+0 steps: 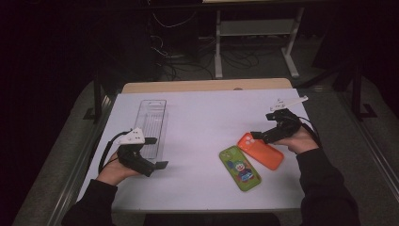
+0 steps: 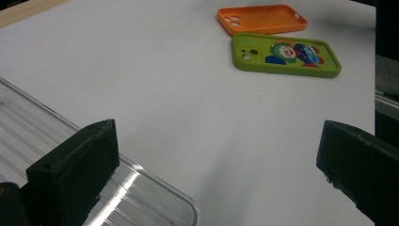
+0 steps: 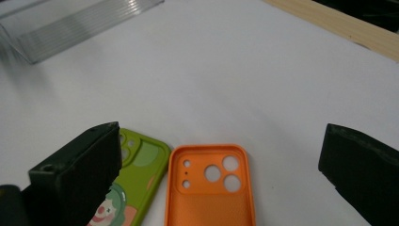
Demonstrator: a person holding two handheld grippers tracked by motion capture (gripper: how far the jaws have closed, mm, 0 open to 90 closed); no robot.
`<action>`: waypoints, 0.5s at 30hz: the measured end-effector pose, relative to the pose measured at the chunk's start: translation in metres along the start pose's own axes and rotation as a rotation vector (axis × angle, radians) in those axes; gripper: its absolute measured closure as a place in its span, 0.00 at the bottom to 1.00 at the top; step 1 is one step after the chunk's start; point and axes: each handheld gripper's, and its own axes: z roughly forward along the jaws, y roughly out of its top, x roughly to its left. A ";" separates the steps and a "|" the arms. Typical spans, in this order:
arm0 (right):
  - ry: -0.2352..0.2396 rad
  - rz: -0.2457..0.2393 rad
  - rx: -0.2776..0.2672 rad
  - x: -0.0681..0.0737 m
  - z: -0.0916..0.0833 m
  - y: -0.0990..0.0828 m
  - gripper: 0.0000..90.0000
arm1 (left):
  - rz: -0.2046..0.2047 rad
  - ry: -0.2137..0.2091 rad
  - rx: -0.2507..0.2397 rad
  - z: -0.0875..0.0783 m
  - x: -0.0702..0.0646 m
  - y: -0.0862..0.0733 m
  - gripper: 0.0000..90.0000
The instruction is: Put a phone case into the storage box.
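An orange phone case (image 1: 260, 150) lies hollow side up on the white table right of centre, also in the left gripper view (image 2: 261, 19) and the right gripper view (image 3: 210, 186). A green phone case with a clown picture (image 1: 240, 168) lies beside it (image 2: 285, 54) (image 3: 134, 183). A clear plastic tray (image 1: 151, 127) stands at the left (image 2: 136, 197) (image 3: 70, 23). My right gripper (image 1: 256, 135) hovers open over the orange case's camera end (image 3: 221, 155). My left gripper (image 1: 157, 153) is open, one jaw over the tray's near corner (image 2: 211, 165).
The white sheet (image 1: 207, 117) covers a wooden table whose far edge (image 1: 207, 85) shows. Beyond it stand a white desk frame (image 1: 256, 42) and loose cables on a dark floor. Bare sheet lies between the tray and the cases.
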 end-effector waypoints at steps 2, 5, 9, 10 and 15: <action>-0.008 0.000 0.020 0.000 0.000 -0.001 0.00 | -0.002 -0.001 -0.003 0.000 0.000 0.000 0.00; -0.025 -0.001 0.058 -0.002 0.001 -0.005 0.00 | -0.001 -0.001 -0.003 0.000 0.000 0.000 0.00; -0.039 -0.013 0.102 -0.004 0.003 -0.008 0.00 | 0.001 0.000 -0.002 0.000 0.000 0.000 0.00; -0.039 -0.013 0.102 -0.004 0.003 -0.008 0.00 | 0.000 -0.001 -0.002 0.000 0.000 0.000 0.00; -0.041 -0.015 0.160 -0.005 0.005 -0.013 0.00 | 0.000 -0.001 -0.002 0.000 0.000 0.000 0.00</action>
